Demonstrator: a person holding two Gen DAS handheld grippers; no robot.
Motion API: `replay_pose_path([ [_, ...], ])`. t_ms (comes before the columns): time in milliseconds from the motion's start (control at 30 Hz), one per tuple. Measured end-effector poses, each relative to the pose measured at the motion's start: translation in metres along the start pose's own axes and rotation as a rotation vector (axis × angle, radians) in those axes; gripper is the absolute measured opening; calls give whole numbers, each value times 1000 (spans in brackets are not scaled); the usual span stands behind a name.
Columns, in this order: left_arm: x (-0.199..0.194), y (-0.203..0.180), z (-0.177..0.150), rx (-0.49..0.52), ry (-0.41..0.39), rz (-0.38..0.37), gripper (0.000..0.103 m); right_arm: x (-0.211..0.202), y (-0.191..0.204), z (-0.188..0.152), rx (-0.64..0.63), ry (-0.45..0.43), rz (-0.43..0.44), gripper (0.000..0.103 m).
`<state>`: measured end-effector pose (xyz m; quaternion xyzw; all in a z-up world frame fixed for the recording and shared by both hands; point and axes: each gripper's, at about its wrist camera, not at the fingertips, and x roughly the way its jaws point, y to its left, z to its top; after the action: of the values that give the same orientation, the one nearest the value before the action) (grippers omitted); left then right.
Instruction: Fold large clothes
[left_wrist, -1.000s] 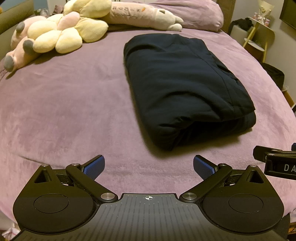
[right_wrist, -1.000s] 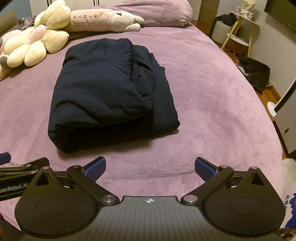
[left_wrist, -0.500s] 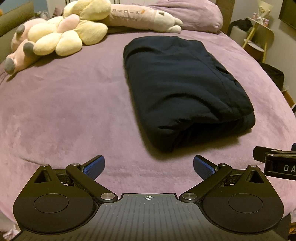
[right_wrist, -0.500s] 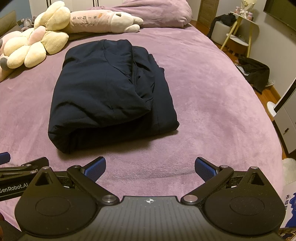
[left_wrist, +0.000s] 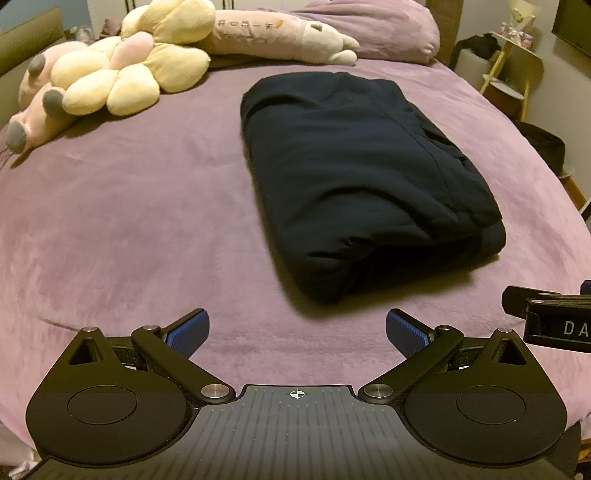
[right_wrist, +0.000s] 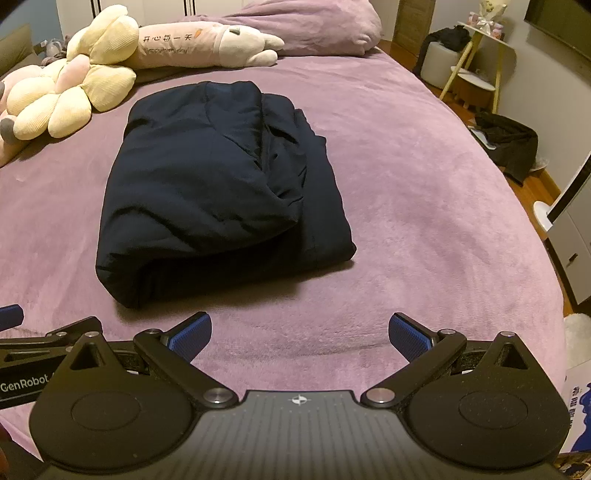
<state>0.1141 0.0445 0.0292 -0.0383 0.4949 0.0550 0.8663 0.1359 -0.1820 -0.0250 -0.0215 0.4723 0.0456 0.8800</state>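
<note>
A dark navy garment (left_wrist: 365, 177) lies folded in a thick rectangular bundle on the purple bed (left_wrist: 129, 221); it also shows in the right wrist view (right_wrist: 218, 192). My left gripper (left_wrist: 297, 332) is open and empty, hovering near the bed's front edge, short of the bundle and to its left. My right gripper (right_wrist: 299, 334) is open and empty, short of the bundle and to its right. Each gripper's side shows at the edge of the other's view.
Plush toys (left_wrist: 122, 77) and a long pink pillow (right_wrist: 192, 46) lie at the bed's far left. A purple pillow (right_wrist: 314, 26) sits at the head. Right of the bed are a stool (right_wrist: 441, 61), a small table (right_wrist: 476, 81) and dark clothes on the floor (right_wrist: 509, 144).
Both views have shifted very slightly; the garment sits a little lower in frame. The grippers stay open and the bundle has not moved.
</note>
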Motion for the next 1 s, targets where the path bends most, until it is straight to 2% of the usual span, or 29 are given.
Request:
replay_pose_path([
  [600, -8, -6, 4, 9, -46, 8, 103, -1, -1, 2, 5, -3, 4, 102],
  [833, -6, -4, 4, -3, -27, -16, 103, -1, -1, 3, 5, -3, 7, 102],
  [1000, -4, -7, 4, 0, -26, 0, 103, -1, -1, 3, 6, -4, 6, 102],
])
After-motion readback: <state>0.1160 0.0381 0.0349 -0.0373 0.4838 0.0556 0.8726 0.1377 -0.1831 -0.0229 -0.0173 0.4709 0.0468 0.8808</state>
